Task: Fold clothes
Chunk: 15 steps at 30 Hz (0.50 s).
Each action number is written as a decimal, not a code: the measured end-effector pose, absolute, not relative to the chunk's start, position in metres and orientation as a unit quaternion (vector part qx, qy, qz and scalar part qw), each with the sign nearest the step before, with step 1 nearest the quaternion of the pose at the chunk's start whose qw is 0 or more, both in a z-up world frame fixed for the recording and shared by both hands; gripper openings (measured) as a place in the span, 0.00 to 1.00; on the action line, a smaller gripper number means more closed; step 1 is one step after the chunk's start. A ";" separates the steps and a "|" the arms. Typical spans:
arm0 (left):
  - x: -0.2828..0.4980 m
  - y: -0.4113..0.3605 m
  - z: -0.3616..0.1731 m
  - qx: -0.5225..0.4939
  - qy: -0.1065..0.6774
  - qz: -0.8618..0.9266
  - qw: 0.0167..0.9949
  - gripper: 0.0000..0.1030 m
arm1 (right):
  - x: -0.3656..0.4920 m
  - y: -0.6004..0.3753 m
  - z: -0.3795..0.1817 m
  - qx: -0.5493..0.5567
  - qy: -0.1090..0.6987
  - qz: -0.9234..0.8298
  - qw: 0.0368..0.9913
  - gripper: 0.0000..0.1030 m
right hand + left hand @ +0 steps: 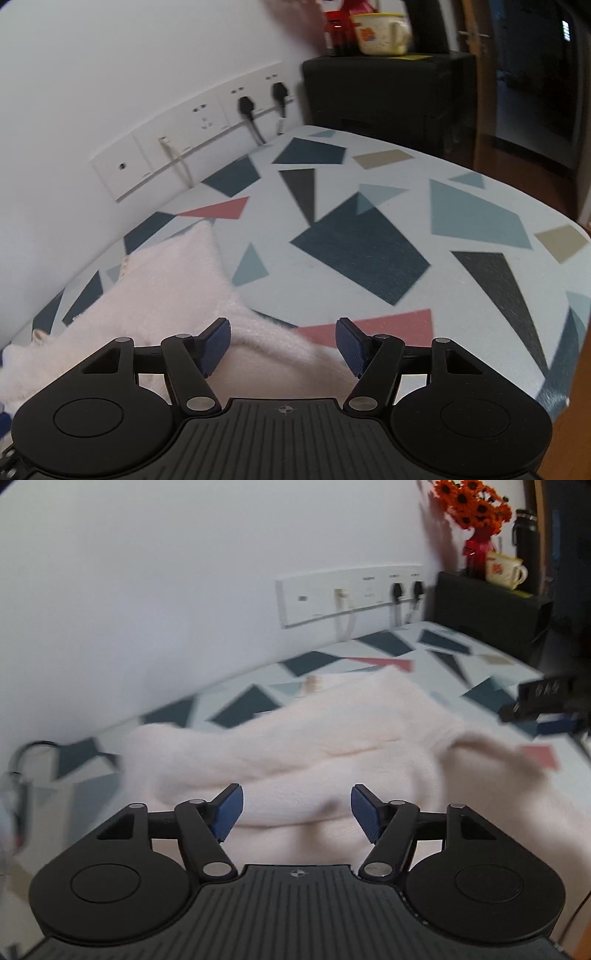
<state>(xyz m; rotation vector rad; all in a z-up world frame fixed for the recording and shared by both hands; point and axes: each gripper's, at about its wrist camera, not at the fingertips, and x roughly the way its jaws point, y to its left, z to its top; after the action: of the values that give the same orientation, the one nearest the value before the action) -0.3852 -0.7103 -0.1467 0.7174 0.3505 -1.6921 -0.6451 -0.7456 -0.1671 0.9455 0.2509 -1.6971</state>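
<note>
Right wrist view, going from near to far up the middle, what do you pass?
right gripper → pale pink garment → patterned tablecloth → black cabinet → cream mug

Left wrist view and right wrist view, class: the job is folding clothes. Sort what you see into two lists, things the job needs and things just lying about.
Needed for the job:
pink sweater
left tongs, open
right tongs, open
patterned table

Just lying about:
orange flowers
red vase
mug
wall sockets
black box
</note>
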 end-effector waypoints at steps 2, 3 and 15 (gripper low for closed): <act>-0.369 -0.702 -0.150 0.321 0.139 -0.713 0.608 0.65 | -0.635 -0.749 -0.165 0.386 0.118 -0.705 0.584 0.59; -0.363 -0.697 -0.154 0.328 0.135 -0.707 0.612 0.67 | -0.626 -0.751 -0.164 0.374 0.128 -0.693 0.603 0.59; -0.317 -0.713 -0.186 0.293 0.223 -0.599 0.711 0.69 | -0.572 -0.799 -0.184 0.498 0.146 -0.512 0.684 0.58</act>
<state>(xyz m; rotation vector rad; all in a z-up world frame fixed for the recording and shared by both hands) -0.3167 -0.7130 -0.1861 0.6495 0.4942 -1.3297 -0.5722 -0.7994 -0.1839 1.1160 0.3261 -1.1478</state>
